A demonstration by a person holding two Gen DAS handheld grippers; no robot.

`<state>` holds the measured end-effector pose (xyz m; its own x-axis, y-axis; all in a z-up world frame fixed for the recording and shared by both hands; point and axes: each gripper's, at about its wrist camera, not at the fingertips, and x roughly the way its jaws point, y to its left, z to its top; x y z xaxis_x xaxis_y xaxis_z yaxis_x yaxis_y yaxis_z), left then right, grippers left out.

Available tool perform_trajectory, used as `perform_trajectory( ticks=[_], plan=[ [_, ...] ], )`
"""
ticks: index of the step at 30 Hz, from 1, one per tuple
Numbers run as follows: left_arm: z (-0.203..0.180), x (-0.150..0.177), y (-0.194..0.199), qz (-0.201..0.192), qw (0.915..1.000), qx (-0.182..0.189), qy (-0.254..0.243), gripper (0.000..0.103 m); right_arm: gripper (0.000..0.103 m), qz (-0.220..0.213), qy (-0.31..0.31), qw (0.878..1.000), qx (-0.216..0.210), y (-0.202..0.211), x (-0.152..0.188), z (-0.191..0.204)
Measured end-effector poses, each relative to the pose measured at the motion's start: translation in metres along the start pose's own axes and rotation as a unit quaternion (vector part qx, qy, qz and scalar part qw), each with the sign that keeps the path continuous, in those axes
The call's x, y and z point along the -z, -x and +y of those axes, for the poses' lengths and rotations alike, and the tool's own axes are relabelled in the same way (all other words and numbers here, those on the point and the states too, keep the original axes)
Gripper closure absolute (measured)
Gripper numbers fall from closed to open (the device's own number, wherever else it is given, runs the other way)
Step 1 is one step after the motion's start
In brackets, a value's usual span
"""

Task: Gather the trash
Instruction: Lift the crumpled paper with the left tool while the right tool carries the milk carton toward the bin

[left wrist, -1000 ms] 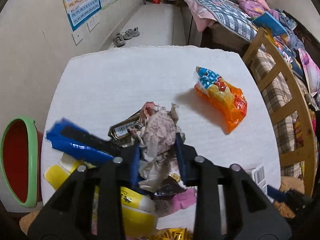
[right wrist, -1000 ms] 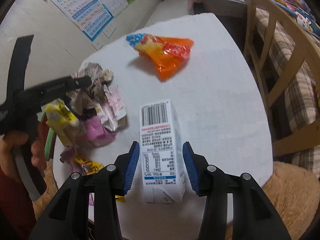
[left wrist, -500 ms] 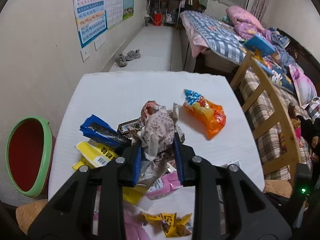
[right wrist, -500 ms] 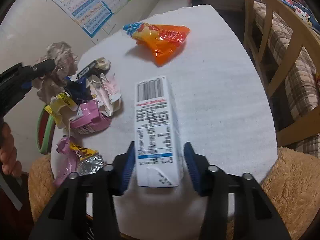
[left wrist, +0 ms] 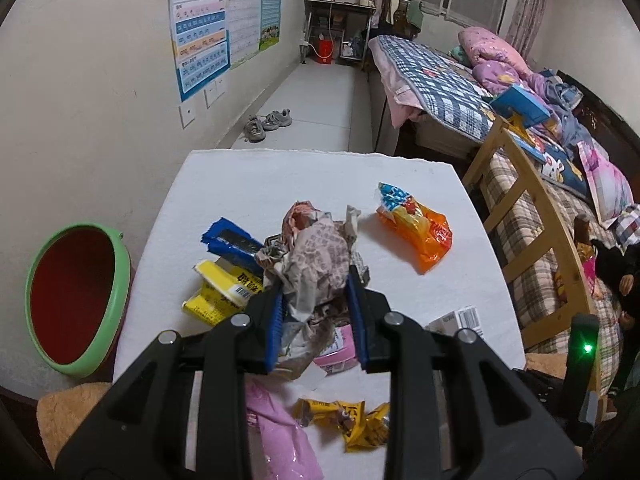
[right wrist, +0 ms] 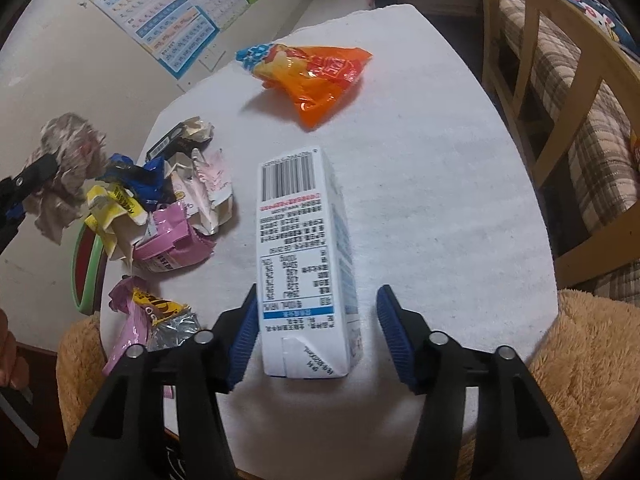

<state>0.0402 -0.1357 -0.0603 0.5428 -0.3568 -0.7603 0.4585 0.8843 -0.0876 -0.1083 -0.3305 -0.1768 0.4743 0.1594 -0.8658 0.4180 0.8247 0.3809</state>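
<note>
My left gripper (left wrist: 316, 304) is shut on a crumpled paper wad (left wrist: 316, 252) and holds it up above the trash pile; the right wrist view shows that wad (right wrist: 68, 156) in the air at the far left. A white milk carton (right wrist: 304, 240) lies flat on the white table (right wrist: 440, 160). My right gripper (right wrist: 316, 308) straddles the carton's near end and its jaws are opening: the left pad sits close to the carton and the right pad stands well apart. A green bin with a red inside (left wrist: 76, 296) sits beside the table on the left.
An orange snack bag (left wrist: 416, 232) lies apart towards the far side. Yellow, blue and pink wrappers (right wrist: 160, 216) are heaped at the table's left, and a gold wrapper (left wrist: 352, 424) lies near the front edge. A wooden chair back (left wrist: 532, 216) and a bed flank the right.
The left gripper has risen with the paper wad, clear of the pile. The right gripper's jaws have spread away from the carton, which still lies on the table.
</note>
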Motion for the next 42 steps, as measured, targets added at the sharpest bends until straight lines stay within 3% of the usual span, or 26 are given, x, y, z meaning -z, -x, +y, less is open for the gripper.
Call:
perform_trajectory(
  ticks=[2, 4, 9, 20, 32, 42],
  plan=[
    [0.004, 0.001, 0.001, -0.001, 1.0000, 0.001, 0.008, 0.076, 0.045, 0.003, 0.000, 1.000, 0.002, -0.001, 0.000, 0.000],
    [0.009, 0.004, 0.001, -0.002, 0.9999, 0.001, 0.015, 0.076, 0.060, 0.001, 0.008, 1.000, -0.001, 0.000, 0.001, 0.003],
    [0.024, 0.012, 0.004, 0.000, 0.9996, -0.001, 0.026, 0.076, 0.061, -0.004, 0.032, 0.999, 0.016, 0.001, 0.003, 0.014],
    [0.059, 0.023, 0.016, -0.011, 0.9984, -0.010, 0.054, 0.076, 0.062, -0.023, 0.008, 1.000, -0.020, 0.022, -0.011, 0.027],
    [0.101, 0.033, 0.037, -0.031, 0.9951, -0.036, 0.087, 0.076, 0.062, -0.067, 0.051, 0.996, -0.035, 0.048, -0.034, 0.081],
    [0.146, 0.043, 0.050, -0.039, 0.9891, -0.060, 0.129, 0.076, 0.062, -0.074, 0.092, 0.992, -0.043, 0.046, -0.043, 0.127]
  ],
)
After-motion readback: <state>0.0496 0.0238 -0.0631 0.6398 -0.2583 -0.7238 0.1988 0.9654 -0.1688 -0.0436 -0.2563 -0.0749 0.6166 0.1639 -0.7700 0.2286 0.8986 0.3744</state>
